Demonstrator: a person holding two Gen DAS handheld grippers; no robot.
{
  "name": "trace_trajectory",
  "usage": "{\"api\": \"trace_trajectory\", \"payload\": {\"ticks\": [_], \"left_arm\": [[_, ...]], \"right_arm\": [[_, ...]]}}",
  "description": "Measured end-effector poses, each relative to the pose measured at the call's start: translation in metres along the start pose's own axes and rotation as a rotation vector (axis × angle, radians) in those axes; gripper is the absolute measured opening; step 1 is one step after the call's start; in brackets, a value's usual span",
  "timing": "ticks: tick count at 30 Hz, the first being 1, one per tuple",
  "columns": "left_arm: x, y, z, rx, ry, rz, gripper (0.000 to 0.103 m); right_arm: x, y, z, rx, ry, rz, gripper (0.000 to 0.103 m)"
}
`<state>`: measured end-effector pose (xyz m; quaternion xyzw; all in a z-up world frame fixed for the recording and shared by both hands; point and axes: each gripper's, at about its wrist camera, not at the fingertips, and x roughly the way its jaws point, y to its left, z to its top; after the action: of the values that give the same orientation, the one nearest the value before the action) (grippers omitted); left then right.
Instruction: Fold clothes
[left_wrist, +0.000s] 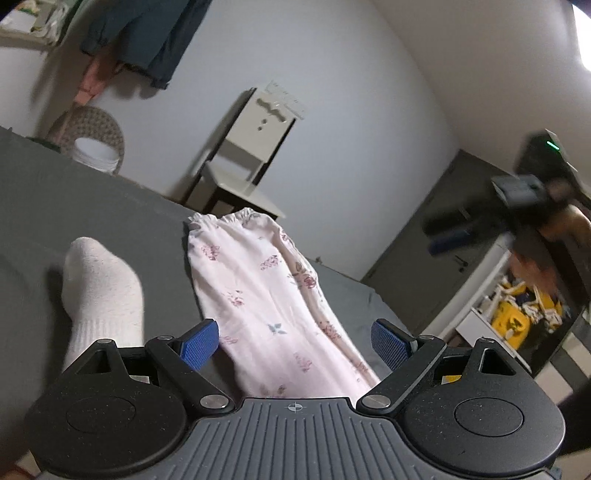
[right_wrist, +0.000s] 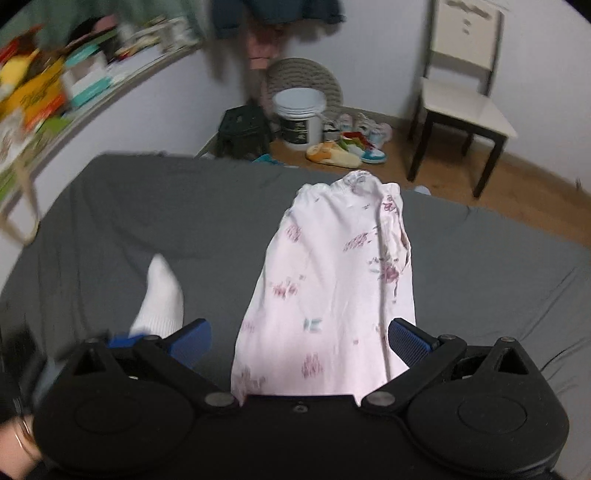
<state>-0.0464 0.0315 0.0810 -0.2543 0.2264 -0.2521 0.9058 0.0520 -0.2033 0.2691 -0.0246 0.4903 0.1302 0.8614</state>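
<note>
A pale pink floral garment (left_wrist: 258, 295) (right_wrist: 332, 277) lies lengthwise on the grey bed sheet (left_wrist: 55, 221) (right_wrist: 166, 214), its gathered waistband at the far end. A white sock (left_wrist: 99, 295) (right_wrist: 160, 299) lies to its left. My left gripper (left_wrist: 295, 345) is open just above the garment's near end, with the cloth running between its blue pads (left_wrist: 199, 345). My right gripper (right_wrist: 299, 343) is also open over the near end and holds nothing. In the left wrist view the right gripper (left_wrist: 517, 199) shows blurred, raised at the right.
Beyond the bed are a white chair (right_wrist: 461, 92) (left_wrist: 255, 147), a white bucket (right_wrist: 299, 118), a dark stool (right_wrist: 242, 133) and shoes (right_wrist: 347, 147) on the wooden floor. A cluttered shelf (right_wrist: 55, 92) runs along the left. Dark clothes (left_wrist: 147, 37) hang on the wall.
</note>
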Motion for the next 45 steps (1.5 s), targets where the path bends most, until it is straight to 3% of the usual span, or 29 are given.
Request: {"api": "trace_trajectory", "payload": {"ticks": [2, 4, 6, 7, 11, 16, 22, 24, 28, 31, 33, 40, 45], "left_arm": [[0.006, 0.013, -0.003, -0.024, 0.017, 0.014, 0.090], [0.009, 0.025, -0.004, -0.092, 0.035, 0.023, 0.090], [0.014, 0.036, -0.004, -0.146, 0.041, 0.007, 0.090], [0.015, 0.040, -0.005, -0.157, 0.042, -0.001, 0.090], [0.018, 0.047, -0.010, -0.131, 0.046, -0.001, 0.090], [0.017, 0.046, -0.012, -0.101, 0.048, 0.008, 0.090], [0.010, 0.052, -0.009, -0.138, 0.039, -0.018, 0.090], [0.007, 0.056, -0.008, -0.161, 0.039, -0.027, 0.090], [0.008, 0.061, -0.007, -0.202, 0.037, -0.048, 0.090], [0.009, 0.062, -0.007, -0.205, 0.035, -0.052, 0.090], [0.010, 0.061, -0.008, -0.200, 0.037, -0.051, 0.090], [0.010, 0.051, -0.008, -0.119, 0.036, -0.035, 0.090], [0.009, 0.046, -0.006, -0.085, 0.025, -0.019, 0.090]], "right_arm": [[0.020, -0.011, 0.015, 0.084, 0.012, -0.015, 0.102], [0.047, -0.023, 0.034, 0.206, 0.018, -0.008, 0.095], [0.077, -0.027, 0.055, 0.289, 0.027, 0.024, 0.081], [0.093, -0.024, 0.065, 0.292, 0.025, 0.026, 0.080], [0.157, 0.004, 0.103, 0.215, 0.008, -0.015, 0.073], [0.236, 0.037, 0.136, 0.135, 0.069, -0.119, 0.070], [0.300, 0.062, 0.144, -0.026, 0.138, -0.332, 0.067], [0.311, 0.059, 0.138, -0.020, 0.139, -0.343, 0.055], [0.310, 0.039, 0.125, 0.075, 0.089, -0.263, 0.051], [0.295, 0.016, 0.113, 0.192, 0.022, -0.150, 0.039], [0.285, 0.000, 0.105, 0.270, -0.023, -0.075, 0.014], [0.251, -0.055, 0.077, 0.538, -0.179, 0.192, 0.011], [0.204, -0.070, 0.028, 0.614, -0.352, 0.370, 0.011]]}}
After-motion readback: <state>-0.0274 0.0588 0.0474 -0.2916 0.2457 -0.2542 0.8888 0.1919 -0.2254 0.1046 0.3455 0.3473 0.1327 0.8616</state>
